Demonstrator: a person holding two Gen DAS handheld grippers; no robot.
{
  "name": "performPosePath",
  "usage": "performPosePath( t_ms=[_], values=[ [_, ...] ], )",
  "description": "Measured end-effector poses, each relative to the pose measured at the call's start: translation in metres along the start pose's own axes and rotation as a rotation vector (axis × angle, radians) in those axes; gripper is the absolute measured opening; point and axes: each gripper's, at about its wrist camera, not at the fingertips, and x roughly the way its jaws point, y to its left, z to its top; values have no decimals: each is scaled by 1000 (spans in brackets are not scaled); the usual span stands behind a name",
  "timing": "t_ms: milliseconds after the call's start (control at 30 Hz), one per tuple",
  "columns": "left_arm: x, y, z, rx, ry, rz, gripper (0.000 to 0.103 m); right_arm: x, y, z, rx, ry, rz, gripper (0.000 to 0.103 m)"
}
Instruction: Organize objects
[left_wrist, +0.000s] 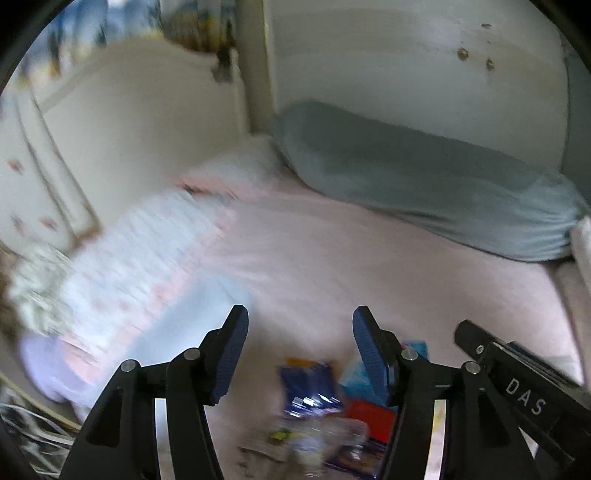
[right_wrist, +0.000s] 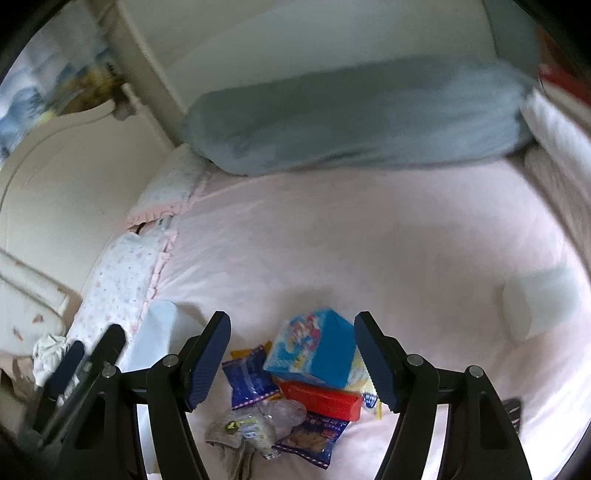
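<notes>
Sharp snack pile (right_wrist: 295, 391), right view only

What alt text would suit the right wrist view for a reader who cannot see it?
The open, empty right claw hangs over a heap of snack packets on a pink bedspread: a blue box atop a red box, with dark blue packets beside them. A grey-blue bolster lies against the far wall, and the left claw shows at lower left.
</notes>
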Motion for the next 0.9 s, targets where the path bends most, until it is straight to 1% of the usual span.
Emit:
performPosePath(
  t_ms=[33,67,100,133,200,267,300,333,400,467,500,567,667,800,900],
  values=[
    [14,3,-7,-15,30,-38,58,13,-10,-7,20,28,14,68],
    [30,7,-17,-37,92,-56,58,28,-20,-14,67,95,23,68],
    [42,11,-27,-59,143,-49,55,40,-31,-22,115,151,22,68],
    [51,14,-35,-72,172,-35,55,50,-40,-28,167,197,26,68],
    [65,13,-50,-31,207,13,54,61,-58,-33,243,236,40,68],
    [76,10,-58,19,222,67,54,61,-64,-34,265,237,24,68],
    [76,10,-59,19,224,75,54,59,-66,-33,260,226,19,68],
    [77,12,-61,8,229,70,54,56,-64,-32,253,214,15,68],
    [73,15,-62,-38,240,31,54,51,-61,-31,248,201,25,68],
    [72,17,-64,-77,247,-14,54,59,-60,-33,248,216,51,68],
    [71,15,-65,-84,250,-23,54,63,-59,-34,249,229,60,68],
    [65,7,-69,-84,257,-23,54,68,-59,-36,250,252,61,68],
    [66,10,-73,-95,281,-14,54,70,-62,-37,257,261,45,68],
    [67,20,-74,-124,295,-11,54,77,-80,-41,350,273,56,68],
    [70,25,-74,-138,302,-10,54,76,-102,-42,430,270,78,68]
  ],
)
